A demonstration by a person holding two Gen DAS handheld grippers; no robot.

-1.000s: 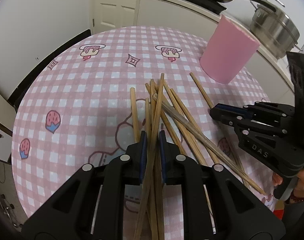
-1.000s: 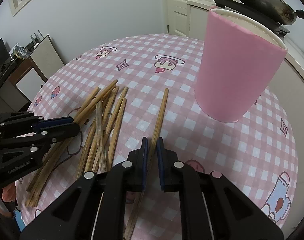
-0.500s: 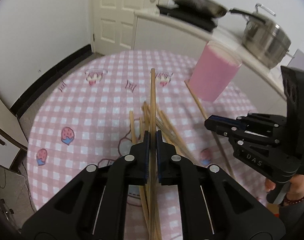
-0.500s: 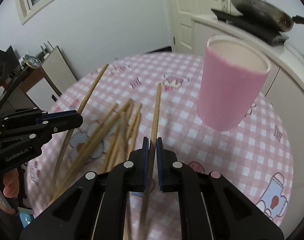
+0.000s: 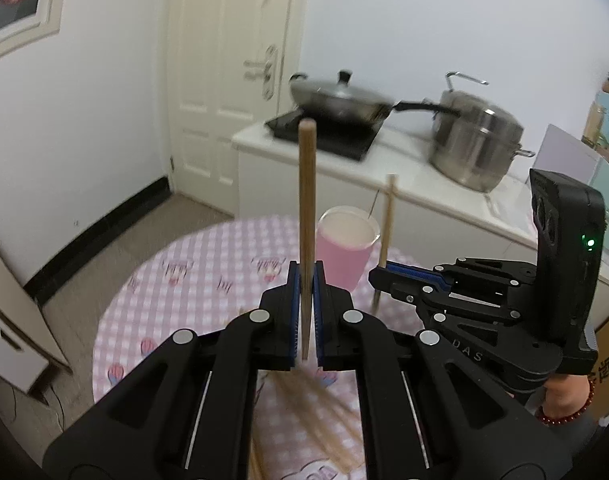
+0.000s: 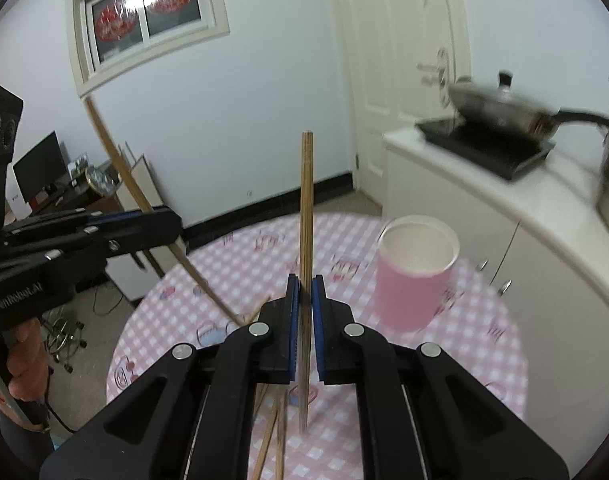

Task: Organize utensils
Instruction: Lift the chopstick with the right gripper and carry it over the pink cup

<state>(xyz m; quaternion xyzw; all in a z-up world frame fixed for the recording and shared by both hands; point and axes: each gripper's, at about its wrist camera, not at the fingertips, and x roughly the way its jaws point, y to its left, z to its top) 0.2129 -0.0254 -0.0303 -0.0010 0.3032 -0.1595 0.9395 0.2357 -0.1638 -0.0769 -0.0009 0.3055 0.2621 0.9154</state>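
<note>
My left gripper (image 5: pixel 305 280) is shut on a wooden chopstick (image 5: pixel 306 200) and holds it upright, high above the table. My right gripper (image 6: pixel 305 292) is shut on another chopstick (image 6: pixel 306 216), also upright. Each gripper shows in the other view: the right gripper (image 5: pixel 378 276) with its chopstick (image 5: pixel 387 220), the left gripper (image 6: pixel 176 220) with its chopstick (image 6: pixel 116 160). The pink cup (image 5: pixel 346 246) stands open-topped on the checked table, beyond both grippers; it also shows in the right wrist view (image 6: pixel 414 276). Several loose chopsticks (image 5: pixel 324 412) lie on the table below.
The round table with a pink checked cloth (image 5: pixel 184 280) stands beside a white counter (image 5: pixel 424 184) holding a wok (image 5: pixel 340 104) and a steel pot (image 5: pixel 474 140). A door (image 5: pixel 224 80) is behind. A desk with a monitor (image 6: pixel 38 168) is at the far left.
Both grippers have lifted their chopsticks off the table and risen high, tilting up so the room shows. The cup now appears smaller and farther below.
</note>
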